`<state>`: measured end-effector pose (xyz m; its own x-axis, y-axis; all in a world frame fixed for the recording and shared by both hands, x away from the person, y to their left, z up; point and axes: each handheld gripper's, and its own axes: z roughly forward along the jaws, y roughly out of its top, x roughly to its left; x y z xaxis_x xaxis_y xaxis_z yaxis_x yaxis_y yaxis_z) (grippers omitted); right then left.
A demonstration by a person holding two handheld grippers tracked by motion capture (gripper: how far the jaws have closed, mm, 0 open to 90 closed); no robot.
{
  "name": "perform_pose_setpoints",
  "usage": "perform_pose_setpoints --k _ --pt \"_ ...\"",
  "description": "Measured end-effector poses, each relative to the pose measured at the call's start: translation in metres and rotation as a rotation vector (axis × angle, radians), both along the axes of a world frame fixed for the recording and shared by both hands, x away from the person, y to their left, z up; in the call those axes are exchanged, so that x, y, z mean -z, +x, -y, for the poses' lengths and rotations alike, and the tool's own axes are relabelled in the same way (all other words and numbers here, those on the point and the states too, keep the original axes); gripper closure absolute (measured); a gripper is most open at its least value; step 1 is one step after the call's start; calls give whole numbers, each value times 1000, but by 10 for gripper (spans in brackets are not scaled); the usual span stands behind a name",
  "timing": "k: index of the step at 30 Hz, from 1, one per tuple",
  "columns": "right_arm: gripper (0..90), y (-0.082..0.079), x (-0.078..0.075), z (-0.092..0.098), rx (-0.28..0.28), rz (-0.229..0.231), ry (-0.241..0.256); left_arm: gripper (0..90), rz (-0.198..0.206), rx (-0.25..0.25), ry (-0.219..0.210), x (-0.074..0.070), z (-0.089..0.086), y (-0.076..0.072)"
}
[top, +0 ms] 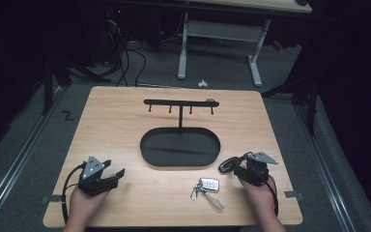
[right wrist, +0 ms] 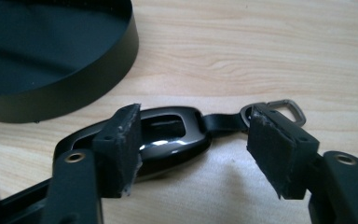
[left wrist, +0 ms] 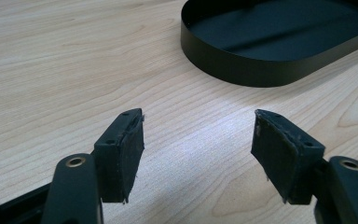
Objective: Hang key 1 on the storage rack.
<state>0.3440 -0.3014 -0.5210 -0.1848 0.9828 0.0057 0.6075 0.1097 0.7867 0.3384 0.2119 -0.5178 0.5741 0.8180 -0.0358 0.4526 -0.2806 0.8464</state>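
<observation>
1. The black key fob lies flat on the tabletop, just beside the right end of the black oval tray. In the high view you see the key fob at.
2. A short black strap and a metal clip stick out from one end of the fob.
3. Your right claw is spread wide around the fob — one pad is in front of its body, the other sits near the clip. It is not squeezing anything.
4. A second key, silver with a ring and clip, lies nearer to you, between your two hands.
5. Your left claw is spread wide too — nothing is in it. It sits low over bare wood at the near left, well apart from the tray.
6. A black hook stand rises from the back of the tray.
</observation>
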Motion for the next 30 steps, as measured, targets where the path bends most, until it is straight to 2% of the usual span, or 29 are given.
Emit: perform_pose_setpoints --k 3,5,8,10,11,15,18,25,28,30 --pt "383 0 0 0 9 -10 11 346 -3 4 4 0 1 0" --pt "432 -1 1 1 12 -37 39 346 -3 8 6 0 3 1" --pt "512 -1 3 0 6 -77 55 346 -1 12 9 1 4 1" --pt "535 -1 3 0 8 -80 66 345 -1 12 9 1 4 1" --pt "630 -2 2 0 7 -85 53 345 -2 12 9 1 4 1" --pt "697 -3 2 -1 -2 -96 50 346 -3 13 9 1 4 1" --pt "757 -3 1 -3 -21 -94 30 346 -6 18 12 1 4 1" --pt "839 -4 -1 2 -46 -87 1 346 -11 29 16 1 5 2" --pt "778 -6 -1 6 -54 -89 37 346 -10 36 16 1 6 2" --pt "764 -8 -3 7 -56 -67 39 346 -10 42 16 1 8 3"
